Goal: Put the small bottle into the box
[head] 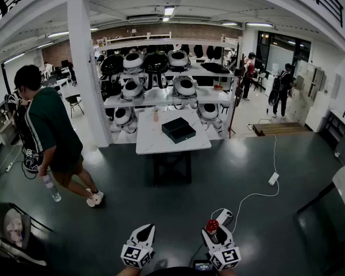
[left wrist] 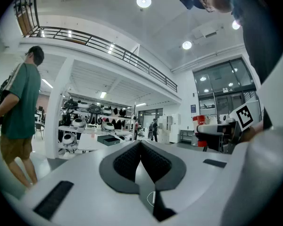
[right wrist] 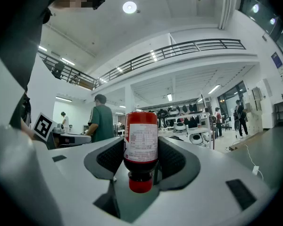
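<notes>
Small bottle [right wrist: 141, 145] is pinched betw. the right gripper [head: 216, 233] pads, long axis along the jaws, red cap toward the hand. Box [head: 179, 129] lies well ahead on the table [head: 161, 144] (slightly left). Left gripper [left wrist: 141, 145]: jaws pressed together, empty.

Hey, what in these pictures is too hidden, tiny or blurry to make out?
Right gripper view: print on the small bottle is too small to read.
Head view: the right gripper hides most of the small bottle.
Head view: the box on the table is too far to tell open from shut.
</notes>
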`<action>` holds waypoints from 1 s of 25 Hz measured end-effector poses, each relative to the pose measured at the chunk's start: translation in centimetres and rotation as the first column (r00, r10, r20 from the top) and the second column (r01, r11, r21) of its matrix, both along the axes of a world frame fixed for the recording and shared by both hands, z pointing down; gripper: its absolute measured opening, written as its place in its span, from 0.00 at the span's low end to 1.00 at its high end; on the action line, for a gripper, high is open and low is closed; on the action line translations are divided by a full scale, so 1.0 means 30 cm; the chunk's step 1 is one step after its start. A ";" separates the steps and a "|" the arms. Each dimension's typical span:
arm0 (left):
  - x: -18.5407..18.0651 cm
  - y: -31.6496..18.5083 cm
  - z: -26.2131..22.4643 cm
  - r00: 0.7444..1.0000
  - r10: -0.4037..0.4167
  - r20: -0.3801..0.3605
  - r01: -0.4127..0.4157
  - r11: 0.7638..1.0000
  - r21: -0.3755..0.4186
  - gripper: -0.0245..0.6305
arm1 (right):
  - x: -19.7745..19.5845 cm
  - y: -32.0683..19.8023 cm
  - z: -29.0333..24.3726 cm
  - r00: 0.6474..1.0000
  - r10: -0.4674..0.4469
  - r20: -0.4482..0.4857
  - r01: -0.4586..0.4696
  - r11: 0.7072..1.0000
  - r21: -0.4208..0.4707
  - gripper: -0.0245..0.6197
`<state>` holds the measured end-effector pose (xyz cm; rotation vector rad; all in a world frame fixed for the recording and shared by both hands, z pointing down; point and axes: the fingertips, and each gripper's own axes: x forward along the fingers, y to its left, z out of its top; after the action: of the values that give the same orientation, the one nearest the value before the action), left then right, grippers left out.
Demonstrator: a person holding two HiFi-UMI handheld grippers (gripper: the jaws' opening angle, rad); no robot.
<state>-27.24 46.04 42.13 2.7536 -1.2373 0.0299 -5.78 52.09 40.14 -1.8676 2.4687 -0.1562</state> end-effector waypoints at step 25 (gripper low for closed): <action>0.242 -0.011 -0.003 1.000 -0.014 -0.023 0.013 0.998 -0.057 0.06 | 0.329 0.079 0.051 0.991 0.041 0.127 -0.047 0.998 0.039 0.40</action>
<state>-19.98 45.72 42.03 2.6893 -1.2292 0.0313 4.10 54.48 41.67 -1.8337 2.3284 -0.2127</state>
